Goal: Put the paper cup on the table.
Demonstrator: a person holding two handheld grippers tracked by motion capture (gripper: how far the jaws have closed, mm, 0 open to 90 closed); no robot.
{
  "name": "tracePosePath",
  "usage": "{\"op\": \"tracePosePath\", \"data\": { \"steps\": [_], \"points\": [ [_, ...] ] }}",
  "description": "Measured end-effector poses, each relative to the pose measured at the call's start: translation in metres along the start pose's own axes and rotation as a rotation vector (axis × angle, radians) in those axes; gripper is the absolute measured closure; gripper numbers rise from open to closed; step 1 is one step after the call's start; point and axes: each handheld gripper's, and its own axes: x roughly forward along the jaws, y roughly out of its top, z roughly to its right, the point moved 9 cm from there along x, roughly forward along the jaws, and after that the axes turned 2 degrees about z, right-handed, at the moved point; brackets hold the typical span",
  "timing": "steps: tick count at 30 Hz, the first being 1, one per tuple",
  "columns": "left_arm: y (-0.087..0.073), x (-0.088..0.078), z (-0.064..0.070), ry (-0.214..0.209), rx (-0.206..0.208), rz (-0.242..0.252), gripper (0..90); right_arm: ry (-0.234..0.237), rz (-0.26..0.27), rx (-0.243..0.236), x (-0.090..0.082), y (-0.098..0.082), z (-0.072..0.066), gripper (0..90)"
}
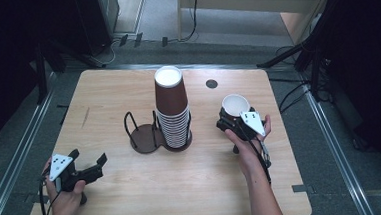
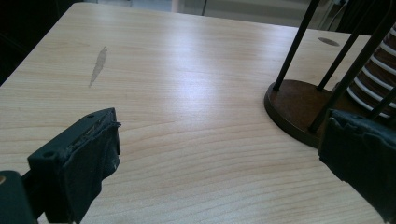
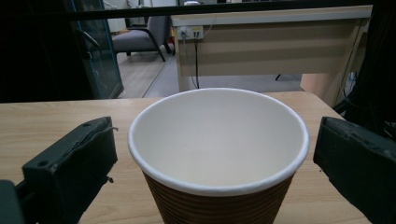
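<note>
Right gripper point(image 3: 210, 154): jaws apart, clear of the cup's sides.
Cup point(image 3: 218, 149): upright between those jaws, mouth up.
Left gripper point(image 1: 84, 166): jaws apart, empty, far from the cup.

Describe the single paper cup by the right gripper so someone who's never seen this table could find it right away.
On the wooden table, look right of the tall stack of cups in its holder. The single cup stands upright and alone between the right gripper's open jaws: brown ribbed wall, white inside, mouth up, unlike the upside-down stack.
</note>
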Motion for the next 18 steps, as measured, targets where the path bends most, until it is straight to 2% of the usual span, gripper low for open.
{"op": "tracePosePath", "data": {
  "steps": [7, 18],
  "points": [
    [0.0, 0.0, 0.0, 0.002, 0.002, 0.0, 0.0, 0.016, 0.008, -0.007, -0.01, 0.002, 0.003, 0.0],
    [-0.001, 0.0, 0.0, 0.004, 0.006, -0.004, 0.0, 0.035, 0.032, 0.011, -0.028, 0.003, 0.013, 0.0]
  ]
}}
